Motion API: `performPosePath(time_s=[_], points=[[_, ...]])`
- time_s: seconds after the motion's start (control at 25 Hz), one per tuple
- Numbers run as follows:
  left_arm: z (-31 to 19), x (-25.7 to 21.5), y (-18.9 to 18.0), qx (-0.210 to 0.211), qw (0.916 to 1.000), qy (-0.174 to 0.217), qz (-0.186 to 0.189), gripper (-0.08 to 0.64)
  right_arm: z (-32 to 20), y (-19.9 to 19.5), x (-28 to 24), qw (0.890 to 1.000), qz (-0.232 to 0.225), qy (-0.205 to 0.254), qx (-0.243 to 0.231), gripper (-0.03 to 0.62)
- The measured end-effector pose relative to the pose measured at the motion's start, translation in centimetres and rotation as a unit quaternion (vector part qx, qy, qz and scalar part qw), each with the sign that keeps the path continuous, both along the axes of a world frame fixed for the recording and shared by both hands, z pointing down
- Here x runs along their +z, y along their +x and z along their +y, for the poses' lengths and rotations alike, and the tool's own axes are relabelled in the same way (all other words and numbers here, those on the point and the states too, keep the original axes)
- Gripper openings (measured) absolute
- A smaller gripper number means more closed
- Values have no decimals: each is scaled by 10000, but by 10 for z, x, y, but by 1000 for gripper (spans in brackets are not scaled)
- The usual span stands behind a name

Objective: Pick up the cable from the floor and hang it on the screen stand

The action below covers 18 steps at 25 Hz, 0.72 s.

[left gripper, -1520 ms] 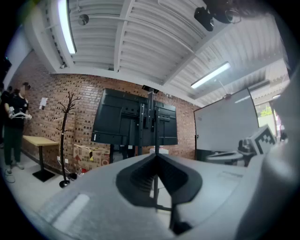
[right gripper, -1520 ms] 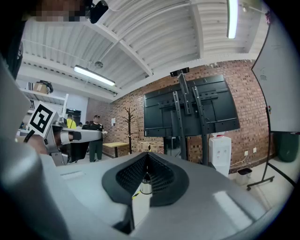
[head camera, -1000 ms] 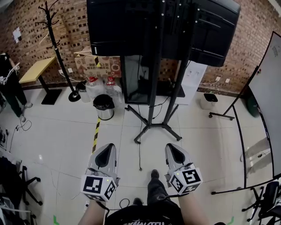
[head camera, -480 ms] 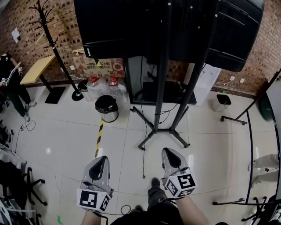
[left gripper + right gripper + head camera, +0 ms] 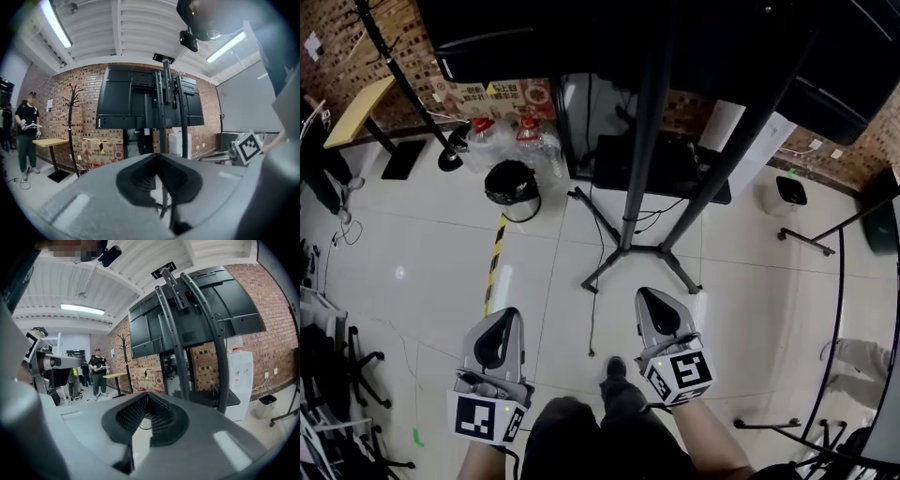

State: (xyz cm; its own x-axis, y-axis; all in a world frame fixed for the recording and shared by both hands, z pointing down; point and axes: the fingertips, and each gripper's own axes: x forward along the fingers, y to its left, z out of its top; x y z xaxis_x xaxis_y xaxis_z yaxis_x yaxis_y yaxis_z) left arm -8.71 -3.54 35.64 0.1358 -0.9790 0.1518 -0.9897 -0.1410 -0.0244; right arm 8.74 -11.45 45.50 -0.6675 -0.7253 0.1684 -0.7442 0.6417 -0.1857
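The black screen stand (image 5: 645, 141) rises ahead of me, its legs (image 5: 623, 255) spread on the pale tiled floor. A thin dark cable (image 5: 593, 309) hangs from the screen and trails over the tiles, ending near my shoe (image 5: 614, 367). My left gripper (image 5: 508, 315) is held low at the left, shut and empty, well left of the cable. Just right of the cable's end is my right gripper (image 5: 648, 296), also shut and empty. In the left gripper view the gripper (image 5: 157, 155) points at the screen (image 5: 150, 96). The right gripper (image 5: 146, 393) faces the stand's poles (image 5: 201, 329).
A black bin (image 5: 511, 183), water bottles (image 5: 502, 131) and a coat rack (image 5: 394, 75) stand at the back left. Yellow-black tape (image 5: 495, 262) runs across the floor. A white bin (image 5: 787, 190) and a whiteboard frame (image 5: 839, 281) are at the right. A person (image 5: 26, 136) stands far left.
I have moved closer to the stand, which now looms larger overhead. Both grippers stay shut and low, and the cable's end lies nearer to them.
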Motion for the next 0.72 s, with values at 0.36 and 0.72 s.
performPosePath(time_s=[0.36, 0.72], points=[[-69, 80, -44, -84, 9993, -157, 318, 5, -42, -16, 61, 9978, 180, -37, 644, 8], [-107, 187, -67, 185, 9982, -390, 425, 5, -64, -47, 214, 9941, 618, -712, 541, 20]])
